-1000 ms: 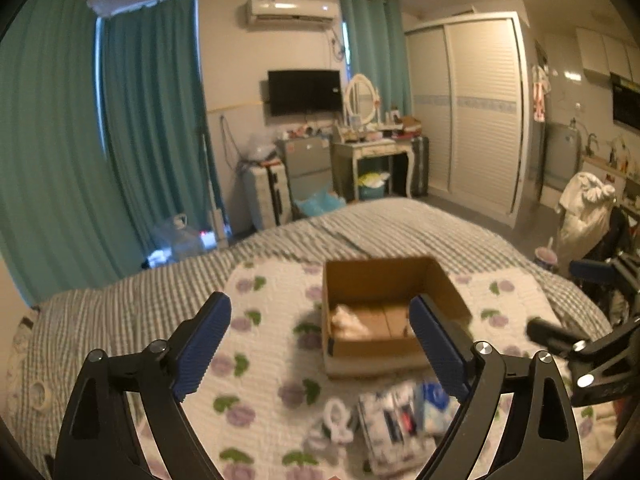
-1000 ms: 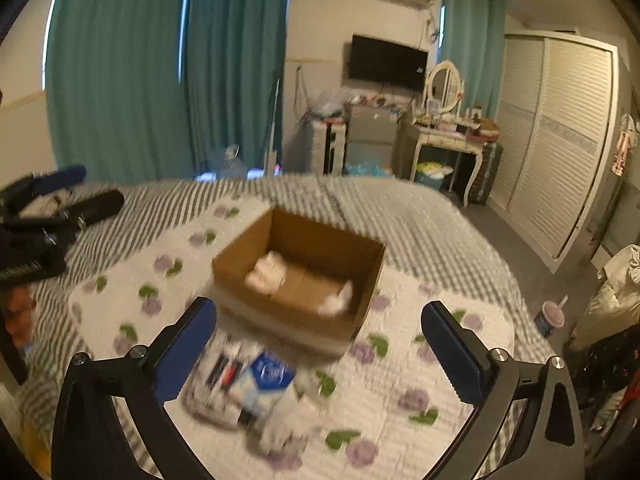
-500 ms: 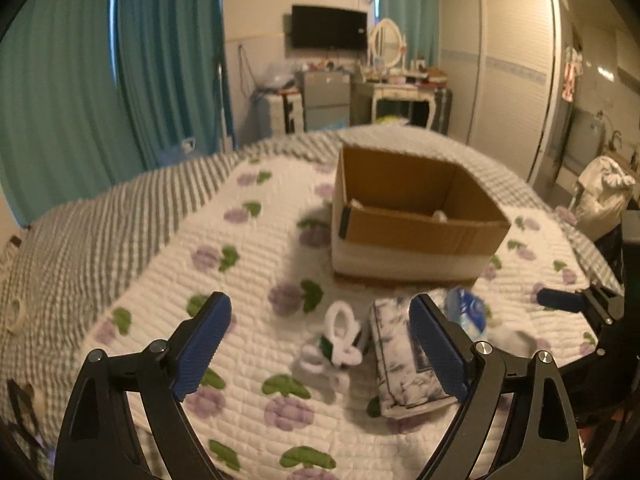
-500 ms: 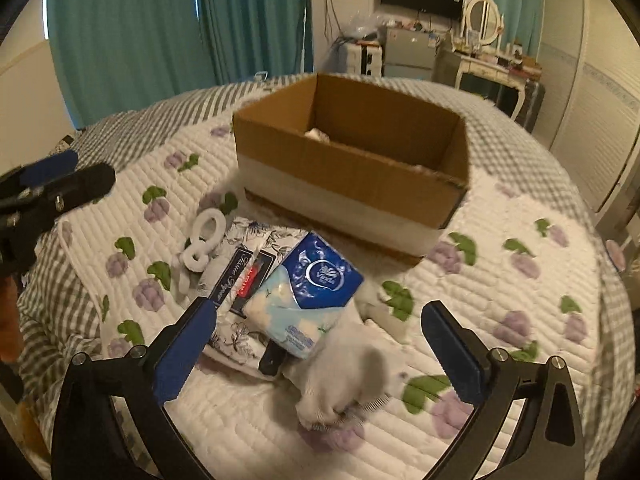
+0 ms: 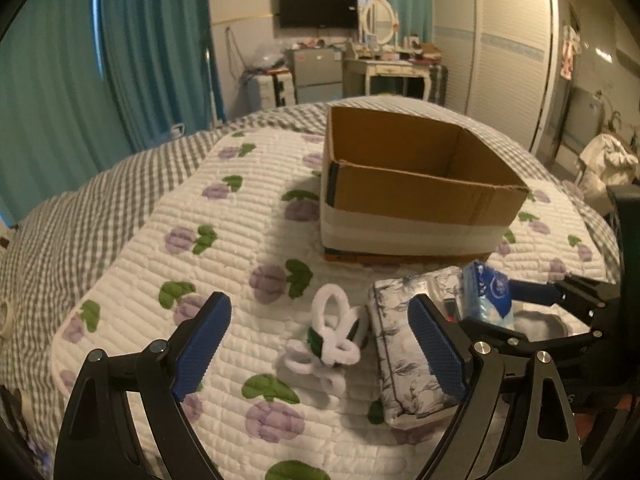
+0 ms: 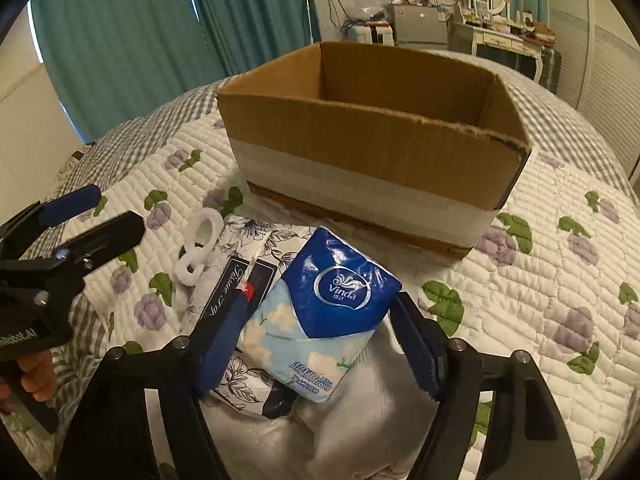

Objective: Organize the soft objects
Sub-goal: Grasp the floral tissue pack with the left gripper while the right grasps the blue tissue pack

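An open cardboard box [image 5: 416, 196] [image 6: 372, 144] stands on the quilted bed. In front of it lie a blue Vinda tissue pack [image 6: 324, 316] [image 5: 490, 296], a floral tissue pack [image 5: 404, 356] [image 6: 240, 264], a white fuzzy loop toy [image 5: 332, 332] [image 6: 200, 244] and a white soft cloth [image 6: 360, 416]. My left gripper [image 5: 320, 344] is open, its jaws on either side of the loop toy just above the quilt. My right gripper [image 6: 316, 344] is open, its jaws either side of the blue tissue pack, apparently not clamped.
The floral quilt [image 5: 224, 240] covers a grey checked bedspread [image 5: 80, 208]. Teal curtains [image 5: 100, 60], a dresser [image 5: 384, 68] and a wardrobe [image 5: 508, 48] stand beyond the bed. The person's hand holds the left gripper [image 6: 28, 372].
Both grippers have come down and forward toward the objects in front of the box. The right one now straddles the blue tissue pack, the left one the loop toy.
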### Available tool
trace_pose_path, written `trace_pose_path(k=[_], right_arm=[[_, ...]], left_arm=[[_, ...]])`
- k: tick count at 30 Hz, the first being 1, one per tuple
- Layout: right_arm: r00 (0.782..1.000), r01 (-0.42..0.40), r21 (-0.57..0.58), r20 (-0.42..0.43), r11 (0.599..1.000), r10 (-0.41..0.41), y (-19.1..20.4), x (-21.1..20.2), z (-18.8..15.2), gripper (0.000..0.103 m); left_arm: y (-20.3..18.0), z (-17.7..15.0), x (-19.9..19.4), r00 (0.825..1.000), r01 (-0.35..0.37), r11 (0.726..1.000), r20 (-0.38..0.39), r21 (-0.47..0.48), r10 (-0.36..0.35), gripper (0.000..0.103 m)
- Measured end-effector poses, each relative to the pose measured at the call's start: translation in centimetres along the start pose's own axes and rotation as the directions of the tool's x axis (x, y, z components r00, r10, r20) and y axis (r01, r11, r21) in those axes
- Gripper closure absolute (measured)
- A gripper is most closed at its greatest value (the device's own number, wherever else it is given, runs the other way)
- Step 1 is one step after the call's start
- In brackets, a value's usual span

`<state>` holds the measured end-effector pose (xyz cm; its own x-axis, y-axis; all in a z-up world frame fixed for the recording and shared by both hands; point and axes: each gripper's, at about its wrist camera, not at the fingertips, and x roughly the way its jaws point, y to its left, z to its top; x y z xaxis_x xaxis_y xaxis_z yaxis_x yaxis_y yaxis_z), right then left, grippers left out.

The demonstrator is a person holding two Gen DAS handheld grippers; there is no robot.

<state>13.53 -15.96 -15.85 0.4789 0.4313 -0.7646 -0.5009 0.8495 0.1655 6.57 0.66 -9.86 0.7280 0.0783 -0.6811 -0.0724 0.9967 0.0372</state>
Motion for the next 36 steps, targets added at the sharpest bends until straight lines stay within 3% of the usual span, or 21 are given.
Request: trace_pose_path(k=[5, 8, 18, 23, 27, 36], right_arm=[[0.999, 0.013, -0.002, 0.053, 1.000, -0.013, -0.4, -3.0, 0.5, 0.034], [0.996, 0.050, 0.002, 0.070, 0.999, -0.050, -1.3, -4.7, 0.7, 0.034], [0.993, 0.102, 0.032, 0.057, 0.994, -0.104, -4.5, -5.8, -0.9, 0.034], [0.994, 0.098, 0.051, 0.046, 0.994, -0.100, -5.5, -5.1, -1.2, 0.034], [0.994, 0.096, 0.048, 0.040, 0.994, -0.098, -5.5, -4.7, -1.3, 0.034], [0.993, 0.086, 0.046, 0.075, 0.995, -0.089, -4.2, -6.1, -1.4, 0.041]], left_arm=[[-1.4, -0.1, -0.7, 1.000, 0.026, 0.999, -0.013, 0.022, -0.026, 0.012], [-2.6, -0.7, -0.4, 0.996, 0.063, 0.998, -0.060, 0.022, -0.062, 0.013], [-7.1, -3.6, 3.5, 0.957, 0.181, 0.983, -0.231, 0.013, -0.173, 0.013], [-7.9, -4.0, 5.2, 0.954, 0.126, 0.991, -0.280, 0.039, -0.110, 0.013], [-7.6, -4.0, 5.6, 0.951, 0.132, 0.991, -0.284, 0.020, -0.121, 0.014], [-7.5, -4.0, 3.6, 0.953, 0.171, 0.984, -0.263, 0.052, -0.151, 0.045]])
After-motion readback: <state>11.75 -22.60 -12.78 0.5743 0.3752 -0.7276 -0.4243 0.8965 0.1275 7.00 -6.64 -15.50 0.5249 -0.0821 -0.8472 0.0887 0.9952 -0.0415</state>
